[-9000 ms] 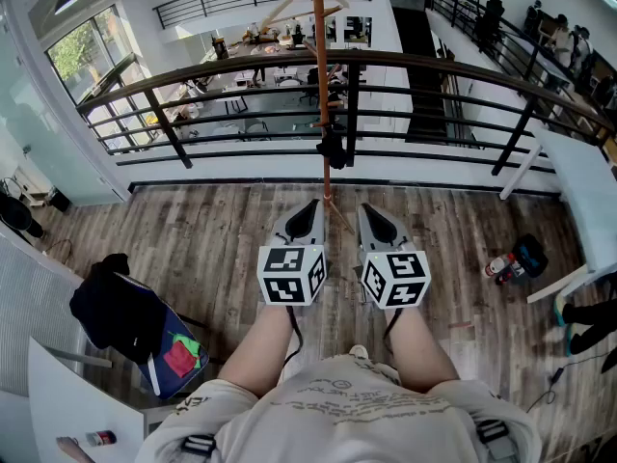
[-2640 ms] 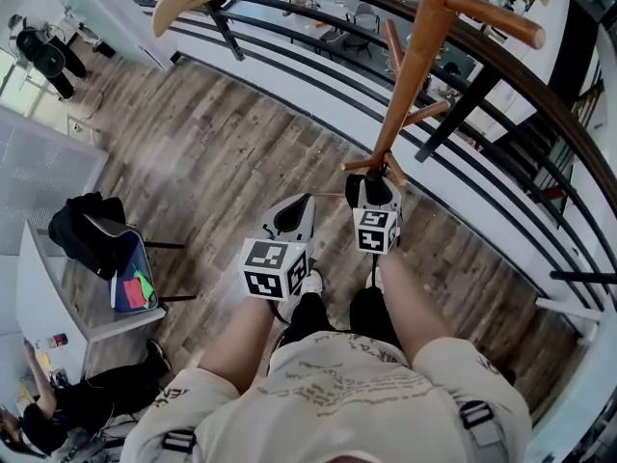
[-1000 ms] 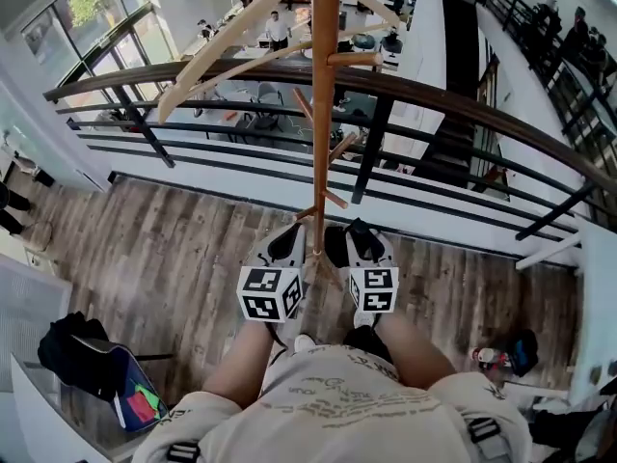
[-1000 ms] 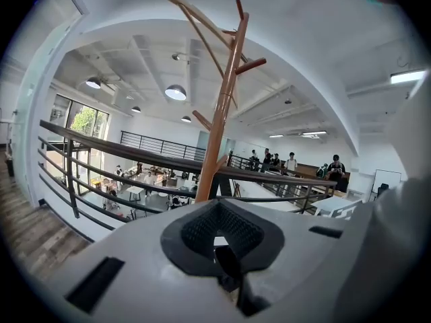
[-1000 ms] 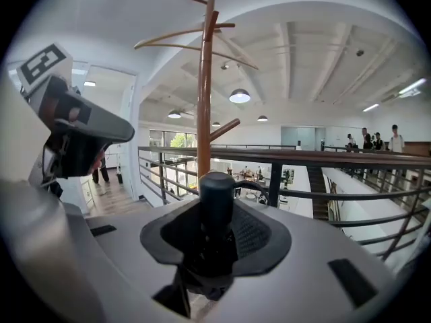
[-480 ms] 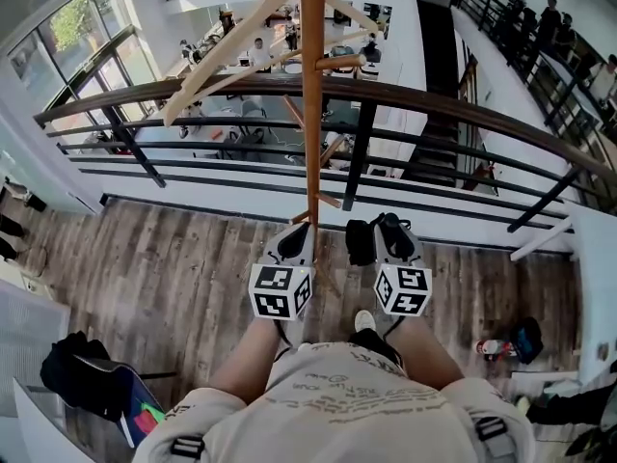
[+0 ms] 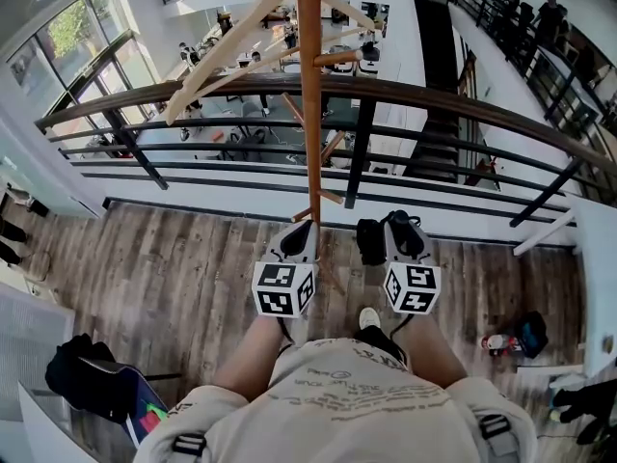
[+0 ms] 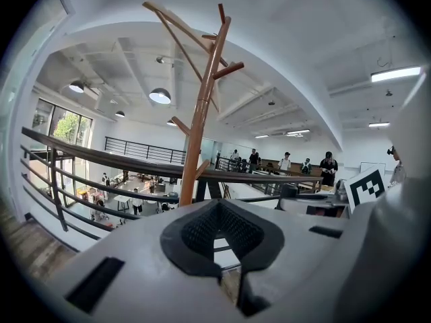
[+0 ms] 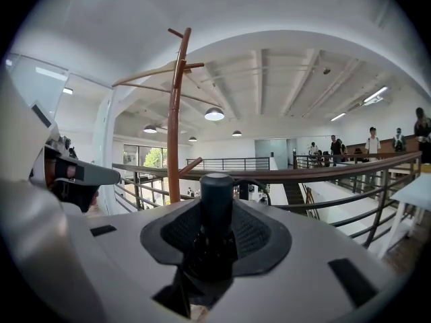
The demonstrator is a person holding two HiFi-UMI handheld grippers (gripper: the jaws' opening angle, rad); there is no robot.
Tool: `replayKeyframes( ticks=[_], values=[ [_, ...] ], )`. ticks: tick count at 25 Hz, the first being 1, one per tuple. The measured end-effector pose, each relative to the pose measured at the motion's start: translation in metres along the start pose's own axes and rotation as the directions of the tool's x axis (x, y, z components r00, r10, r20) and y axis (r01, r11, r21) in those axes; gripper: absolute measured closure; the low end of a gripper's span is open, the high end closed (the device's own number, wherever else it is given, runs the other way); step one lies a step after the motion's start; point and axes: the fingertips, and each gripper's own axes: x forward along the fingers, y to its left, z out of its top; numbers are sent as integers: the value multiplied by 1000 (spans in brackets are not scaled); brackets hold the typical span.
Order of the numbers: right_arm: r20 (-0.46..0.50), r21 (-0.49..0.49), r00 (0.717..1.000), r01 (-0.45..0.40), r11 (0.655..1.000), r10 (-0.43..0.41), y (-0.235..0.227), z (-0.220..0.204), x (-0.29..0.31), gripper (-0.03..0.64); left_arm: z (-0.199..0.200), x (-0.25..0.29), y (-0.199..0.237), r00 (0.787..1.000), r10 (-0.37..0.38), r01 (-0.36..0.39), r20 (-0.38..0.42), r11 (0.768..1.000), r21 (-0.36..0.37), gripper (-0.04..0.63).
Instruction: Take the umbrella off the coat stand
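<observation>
we see an open-plan office mezzanine: a dark railing [image 7: 360, 143] along a wood-look floor [image 7: 174, 258] overlooks desks and chairs [image 7: 241, 135] below, beside tall windows [image 7: 72, 32].

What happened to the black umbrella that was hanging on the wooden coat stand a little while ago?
The right gripper reached in to the coat stand, closed on the umbrella and pulled it off toward the right. It now holds the umbrella clear of the pole. The left gripper stayed empty beside the pole. The stand, its wooden hanger and the railing are as they were.
</observation>
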Motion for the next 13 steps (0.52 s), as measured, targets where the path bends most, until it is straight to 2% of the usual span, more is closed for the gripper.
replayKeyframes(
  ticks=[13],
  values=[
    [9,-31,999,-38,999,39,17,0,1,479,-1,-5,5,1000,14,-14,-6,1000,6,591]
  ],
)
